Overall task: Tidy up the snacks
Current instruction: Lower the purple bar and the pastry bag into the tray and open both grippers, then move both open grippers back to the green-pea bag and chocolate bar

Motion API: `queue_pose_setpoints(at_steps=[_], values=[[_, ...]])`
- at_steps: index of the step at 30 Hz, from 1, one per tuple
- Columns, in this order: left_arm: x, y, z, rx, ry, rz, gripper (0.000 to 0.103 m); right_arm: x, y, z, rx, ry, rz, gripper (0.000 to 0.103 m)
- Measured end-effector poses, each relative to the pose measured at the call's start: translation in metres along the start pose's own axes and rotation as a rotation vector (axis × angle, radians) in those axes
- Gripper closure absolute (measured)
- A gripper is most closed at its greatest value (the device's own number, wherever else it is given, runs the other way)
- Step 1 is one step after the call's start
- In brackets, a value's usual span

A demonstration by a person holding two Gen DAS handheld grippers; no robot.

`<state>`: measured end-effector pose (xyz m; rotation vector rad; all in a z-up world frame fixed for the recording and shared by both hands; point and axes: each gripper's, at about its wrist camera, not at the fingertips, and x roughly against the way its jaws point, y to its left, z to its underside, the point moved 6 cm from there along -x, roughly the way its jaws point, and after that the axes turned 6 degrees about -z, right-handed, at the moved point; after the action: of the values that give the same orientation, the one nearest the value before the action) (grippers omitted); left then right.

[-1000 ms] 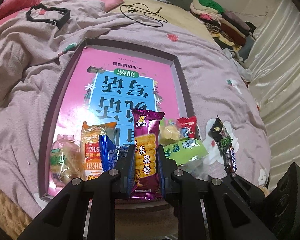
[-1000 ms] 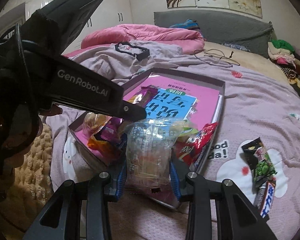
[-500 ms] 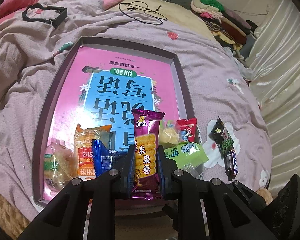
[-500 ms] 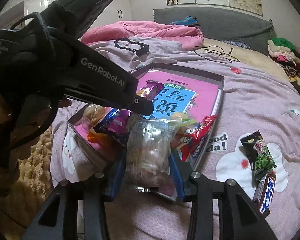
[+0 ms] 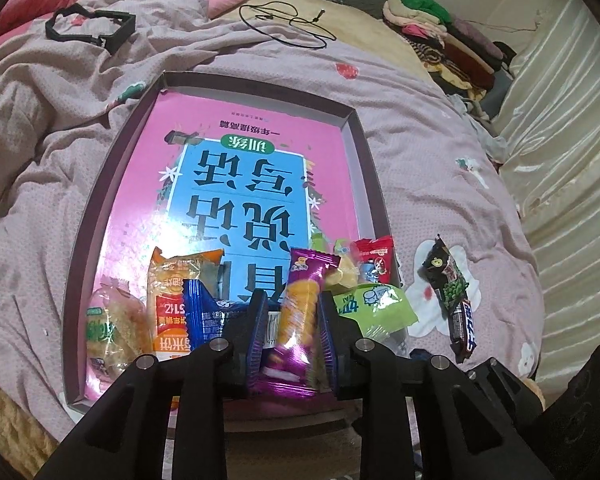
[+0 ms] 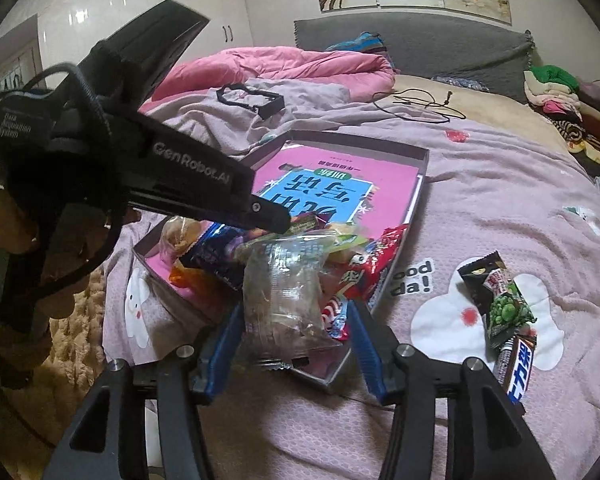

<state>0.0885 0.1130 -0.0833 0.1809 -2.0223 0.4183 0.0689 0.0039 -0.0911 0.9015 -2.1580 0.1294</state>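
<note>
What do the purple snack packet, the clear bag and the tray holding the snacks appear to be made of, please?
The purple snack packet looks like glossy metallised plastic film: bright glints, crimped serrated end. The clear bag seems thin transparent plastic, crinkled, its contents showing through. The tray appears to be matte cardboard, probably a box lid: thin, straight dull-purple walls with folded corners, though rigid plastic cannot be ruled out.

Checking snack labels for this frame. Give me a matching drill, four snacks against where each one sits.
Things:
1. purple corn-roll pack
2. clear bag
3. green-pea pack
4. bun in a clear wrapper

Places:
A. on the bedspread, outside the box
B. between the left gripper's fingers
C. in the box's near left corner
D. between the right gripper's spread fingers

Pairs: 1-B, 2-D, 3-A, 4-C
</note>
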Motion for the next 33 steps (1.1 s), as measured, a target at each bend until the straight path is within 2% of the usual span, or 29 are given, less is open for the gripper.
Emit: queue_pose_setpoints(at_steps=[3, 7, 12, 14, 18, 20, 25, 27, 33], values=[[0.001, 0.000, 0.000, 0.000, -0.002, 0.001, 0.076, 0.003, -0.003, -0.001, -0.016, -0.010, 0.000, 0.049], [0.004, 0.001, 0.000, 0.002, -0.008, -0.001, 0.066, 0.007, -0.005, -0.004, -0.026, -0.028, 0.000, 0.048], [0.009, 0.001, -0.002, 0.005, -0.019, -0.005, 0.062, 0.012, -0.007, -0.007, -0.033, -0.051, 0.000, 0.048], [0.012, 0.001, -0.002, 0.006, -0.023, -0.007, 0.053, 0.013, -0.008, -0.007, -0.040, -0.056, 0.003, 0.048], [0.016, 0.001, -0.003, 0.003, -0.030, -0.008, 0.050, 0.017, -0.011, -0.009, -0.049, -0.070, 0.007, 0.047], [0.018, 0.000, -0.003, 0.000, -0.033, -0.012, 0.046, 0.019, -0.013, -0.009, -0.054, -0.079, 0.011, 0.047], [0.021, -0.002, -0.004, -0.007, -0.039, -0.013, 0.040, 0.024, -0.017, -0.012, -0.065, -0.097, 0.024, 0.046], [0.022, -0.003, -0.004, -0.010, -0.041, -0.013, 0.040, 0.025, -0.018, -0.012, -0.068, -0.101, 0.032, 0.040], [0.027, -0.006, -0.005, -0.022, -0.053, -0.020, 0.034, 0.031, -0.024, -0.014, -0.080, -0.126, 0.053, 0.037]])
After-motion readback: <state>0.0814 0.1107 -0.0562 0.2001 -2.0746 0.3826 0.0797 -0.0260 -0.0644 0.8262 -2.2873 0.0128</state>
